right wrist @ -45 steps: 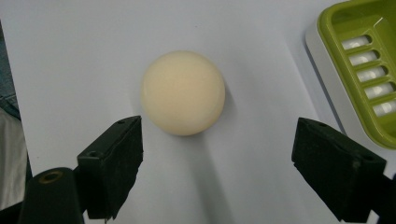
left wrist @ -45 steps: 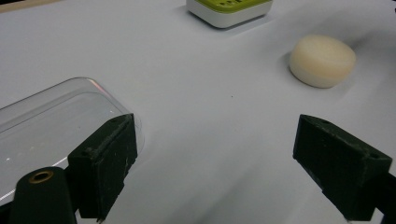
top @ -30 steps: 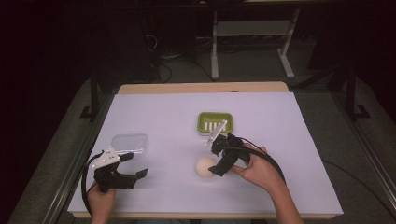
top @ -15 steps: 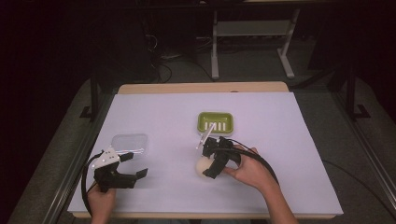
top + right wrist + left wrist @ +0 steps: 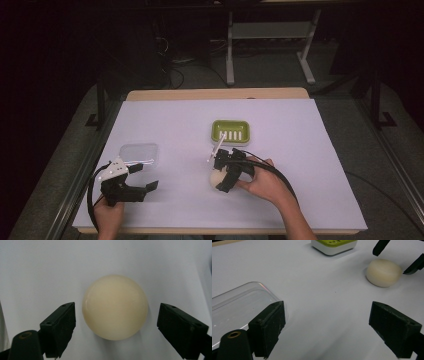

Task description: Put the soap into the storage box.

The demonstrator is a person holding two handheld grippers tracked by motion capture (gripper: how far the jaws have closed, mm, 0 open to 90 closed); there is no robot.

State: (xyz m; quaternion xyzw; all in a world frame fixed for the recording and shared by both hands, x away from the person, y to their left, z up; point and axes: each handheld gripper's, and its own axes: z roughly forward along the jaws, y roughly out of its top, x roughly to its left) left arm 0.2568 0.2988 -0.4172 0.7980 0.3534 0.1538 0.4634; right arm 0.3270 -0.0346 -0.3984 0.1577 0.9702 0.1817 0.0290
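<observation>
A: Right claw (image 5: 115, 322)?
B: Jaws wide apart, one either side of the cream soap bar (image 5: 115, 307), not touching it. Soap sits flat on the white worktop (image 5: 50, 270). In the high view the right claw (image 5: 223, 179) is tilted down over the soap (image 5: 216, 178), hand (image 5: 262, 181) behind it.

A: Left claw (image 5: 327, 332)?
B: Also spread open, nothing between the jaws. Clear plastic lid (image 5: 239, 305) just beside its one jaw; touching or not, can't tell. High view: left claw (image 5: 145, 189) low at the worktop's near left, lid (image 5: 139, 153) just beyond it.

A: Anything further out?
B: Green soap dish (image 5: 230, 132) with a white base, mid-worktop, beyond the soap and apart from it. Left gripper view catches its edge (image 5: 334, 245) at top.
</observation>
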